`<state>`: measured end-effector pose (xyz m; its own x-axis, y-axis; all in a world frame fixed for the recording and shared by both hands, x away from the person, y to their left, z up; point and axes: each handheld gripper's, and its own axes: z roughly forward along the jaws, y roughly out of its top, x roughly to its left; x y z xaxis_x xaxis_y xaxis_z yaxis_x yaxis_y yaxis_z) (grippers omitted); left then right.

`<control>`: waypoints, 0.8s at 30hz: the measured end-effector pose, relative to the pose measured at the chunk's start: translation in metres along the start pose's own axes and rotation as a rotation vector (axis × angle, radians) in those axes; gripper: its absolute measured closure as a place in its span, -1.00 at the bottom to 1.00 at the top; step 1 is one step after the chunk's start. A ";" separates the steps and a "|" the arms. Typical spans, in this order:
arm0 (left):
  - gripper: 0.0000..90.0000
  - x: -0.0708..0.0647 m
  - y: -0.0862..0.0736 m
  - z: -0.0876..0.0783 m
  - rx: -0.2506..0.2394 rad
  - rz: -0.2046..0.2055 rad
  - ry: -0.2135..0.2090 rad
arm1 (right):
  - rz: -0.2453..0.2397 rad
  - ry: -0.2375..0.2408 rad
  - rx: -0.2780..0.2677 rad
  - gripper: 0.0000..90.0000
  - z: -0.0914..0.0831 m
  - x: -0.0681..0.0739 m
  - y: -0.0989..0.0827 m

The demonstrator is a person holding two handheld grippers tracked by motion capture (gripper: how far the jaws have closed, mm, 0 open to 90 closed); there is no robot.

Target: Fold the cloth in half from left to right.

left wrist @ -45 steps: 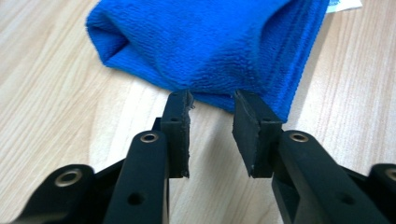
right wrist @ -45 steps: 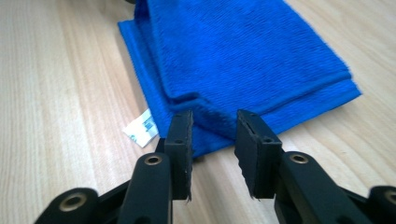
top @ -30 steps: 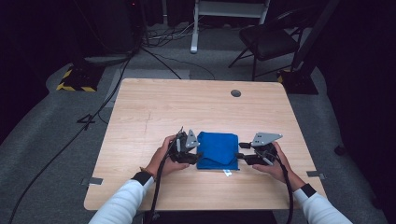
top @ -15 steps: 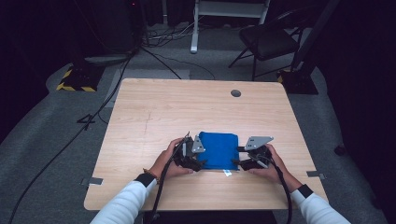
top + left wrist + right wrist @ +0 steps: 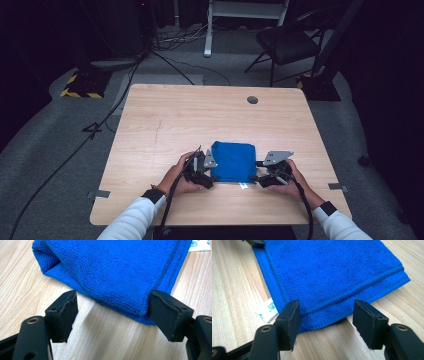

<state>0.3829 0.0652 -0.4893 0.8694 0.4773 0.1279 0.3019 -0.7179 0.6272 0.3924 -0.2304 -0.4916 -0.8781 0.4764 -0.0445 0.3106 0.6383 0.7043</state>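
While lying folded on the wooden counter (image 5: 165,120), blue cloth (image 5: 233,161) between left tongs (image 5: 210,167) and right tongs (image 5: 256,171) (both wide, just opening, gripping nothing); white tag (image 5: 267,309) at its edge.

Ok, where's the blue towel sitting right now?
In the high view the folded blue towel lies flat on the table near its front edge, between the left gripper and right gripper.

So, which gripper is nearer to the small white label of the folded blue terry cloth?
Right. The right gripper sits at the folded blue terry cloth corner where the small white label sticks out, jaws open. The left gripper, also open, is at the opposite near corner.
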 end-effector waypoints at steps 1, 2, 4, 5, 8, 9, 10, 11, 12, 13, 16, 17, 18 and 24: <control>-0.45 0.000 -0.001 0.000 -0.005 -0.001 -0.001 | 0.013 0.003 -0.002 -0.16 0.000 -0.001 -0.001; -0.45 0.000 -0.002 0.000 -0.010 -0.006 -0.001 | 0.020 0.006 -0.003 -0.18 0.001 -0.001 -0.001; -0.46 -0.001 -0.003 0.000 -0.018 -0.004 0.008 | 0.027 0.004 -0.006 -0.20 0.001 -0.002 -0.002; -0.47 -0.002 -0.003 -0.001 -0.019 -0.003 0.012 | 0.027 0.003 -0.006 -0.20 0.001 -0.002 -0.002; -0.49 -0.002 -0.002 -0.002 -0.014 -0.010 0.012 | 0.014 -0.004 -0.005 -0.23 0.000 -0.001 -0.001; -0.55 -0.001 -0.002 -0.002 -0.015 -0.013 0.009 | 0.015 -0.010 -0.004 -0.26 0.001 -0.001 -0.001; -0.61 0.000 -0.001 -0.004 -0.018 -0.015 0.000 | 0.017 -0.012 -0.002 -0.28 0.001 -0.002 -0.001; -0.60 0.000 -0.001 -0.005 -0.027 -0.017 0.003 | 0.020 -0.014 -0.002 -0.29 0.000 -0.002 0.000; -0.60 0.001 -0.001 -0.007 -0.033 -0.024 0.009 | 0.021 -0.014 -0.003 -0.29 0.000 -0.003 0.000; -0.61 0.001 -0.001 -0.009 -0.033 -0.024 0.010 | 0.018 -0.017 -0.003 -0.29 -0.001 -0.003 0.001; -0.61 0.003 -0.001 -0.014 -0.043 -0.021 0.028 | 0.017 -0.023 -0.014 -0.29 -0.004 -0.004 0.002; -0.61 0.004 -0.001 -0.016 -0.045 -0.015 0.030 | 0.020 -0.025 -0.020 -0.29 -0.006 -0.005 0.003; -0.61 0.004 -0.002 -0.018 -0.045 -0.014 0.035 | 0.019 -0.026 -0.026 -0.29 -0.008 -0.006 0.003; -0.61 0.009 -0.008 -0.033 -0.054 -0.022 0.056 | 0.016 -0.044 -0.042 -0.29 -0.021 -0.008 0.007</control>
<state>0.3751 0.0919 -0.4684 0.8391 0.5214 0.1550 0.2982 -0.6793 0.6705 0.3943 -0.2425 -0.4718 -0.8560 0.5131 -0.0632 0.3084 0.6049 0.7341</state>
